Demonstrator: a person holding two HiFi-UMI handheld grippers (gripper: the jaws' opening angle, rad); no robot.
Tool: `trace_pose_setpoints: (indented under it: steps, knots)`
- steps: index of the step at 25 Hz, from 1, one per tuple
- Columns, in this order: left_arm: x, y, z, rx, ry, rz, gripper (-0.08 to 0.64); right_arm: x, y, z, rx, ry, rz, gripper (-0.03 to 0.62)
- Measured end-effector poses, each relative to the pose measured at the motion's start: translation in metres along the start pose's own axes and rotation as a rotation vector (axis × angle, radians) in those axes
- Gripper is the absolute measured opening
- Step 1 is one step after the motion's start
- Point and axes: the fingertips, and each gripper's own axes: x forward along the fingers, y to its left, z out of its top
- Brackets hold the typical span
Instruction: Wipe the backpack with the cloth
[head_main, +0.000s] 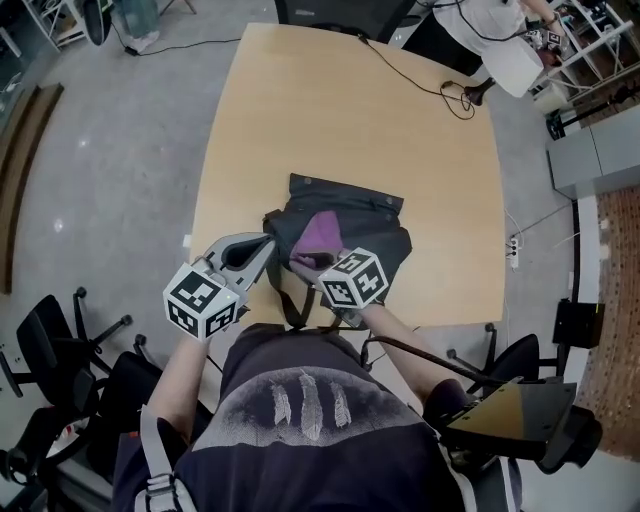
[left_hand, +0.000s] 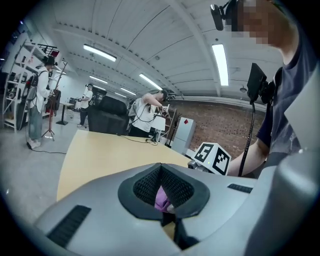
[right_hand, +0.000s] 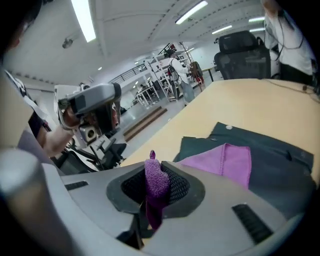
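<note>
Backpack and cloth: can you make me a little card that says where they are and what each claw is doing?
backpack: dark, lying flat on the table, near the person's edge
cloth: purple, spread on top of the backpack
right claw: shut on one end of the cloth
left claw: jaws together at the backpack's left edge; unclear whether it pinches the bag
wiping: cloth is on the backpack, ready to rub
</note>
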Motion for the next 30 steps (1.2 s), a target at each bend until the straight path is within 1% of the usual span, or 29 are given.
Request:
trace_pose_setpoints:
  steps: [2,4,6,8,9,10,11,12,13,14,15,16,17,18,19,20,23,25,30]
  knots:
    - [-0.008,0.009,-0.001,-0.018,-0.01,0.028,0.008,0.007,0.02,0.018,0.086,-0.068,0.144,0.051]
    - [-0.019,0.018,-0.003,-0.035,-0.017,0.058,0.008,0.005,0.036,0.045,0.227,-0.178,0.302,0.051]
    - [-0.028,0.027,-0.005,-0.045,-0.022,0.086,0.008,-0.004,0.043,0.076,0.366,-0.302,0.439,0.051]
    - [-0.035,0.037,-0.006,-0.049,-0.025,0.109,0.008,-0.012,0.041,0.104,0.442,-0.395,0.523,0.051]
    - [-0.039,0.041,-0.007,-0.051,-0.025,0.118,0.008,-0.012,0.036,0.115,0.456,-0.419,0.534,0.051]
    - [-0.042,0.045,-0.008,-0.053,-0.023,0.125,0.008,-0.009,0.028,0.121,0.46,-0.422,0.513,0.051]
    - [-0.044,0.047,-0.009,-0.055,-0.02,0.128,0.008,-0.001,0.015,0.121,0.456,-0.401,0.454,0.051]
    - [-0.046,0.049,-0.01,-0.056,-0.017,0.128,0.006,0.009,-0.002,0.114,0.433,-0.356,0.358,0.051]
    - [-0.046,0.049,-0.011,-0.055,-0.013,0.124,0.008,0.019,-0.022,0.104,0.383,-0.287,0.232,0.051]
    - [-0.046,0.049,-0.011,-0.054,-0.009,0.116,0.008,0.027,-0.043,0.091,0.301,-0.202,0.091,0.051]
    - [-0.045,0.047,-0.011,-0.051,-0.003,0.105,0.008,0.031,-0.062,0.079,0.199,-0.112,-0.044,0.051]
    - [-0.043,0.046,-0.012,-0.047,0.005,0.095,0.008,0.032,-0.078,0.067,0.097,-0.028,-0.156,0.051]
    - [-0.04,0.045,-0.013,-0.044,0.015,0.085,0.006,0.031,-0.092,0.058,0.013,0.043,-0.242,0.051]
    - [-0.036,0.044,-0.014,-0.042,0.026,0.077,0.008,0.029,-0.102,0.051,-0.05,0.098,-0.305,0.051]
    - [-0.032,0.043,-0.015,-0.042,0.036,0.071,0.008,0.027,-0.109,0.046,-0.096,0.136,-0.348,0.051]
    - [-0.027,0.04,-0.016,-0.044,0.043,0.066,0.008,0.025,-0.114,0.043,-0.127,0.159,-0.372,0.051]
    - [-0.009,0.027,-0.015,-0.048,0.05,0.051,0.008,0.016,-0.119,0.037,-0.168,0.173,-0.383,0.051]
    - [0.005,0.015,-0.01,-0.037,0.051,0.042,0.008,0.004,-0.126,0.035,-0.194,0.179,-0.387,0.051]
    - [0.035,-0.011,-0.004,-0.024,0.064,0.037,0.008,-0.039,-0.166,0.013,-0.239,0.226,-0.421,0.051]
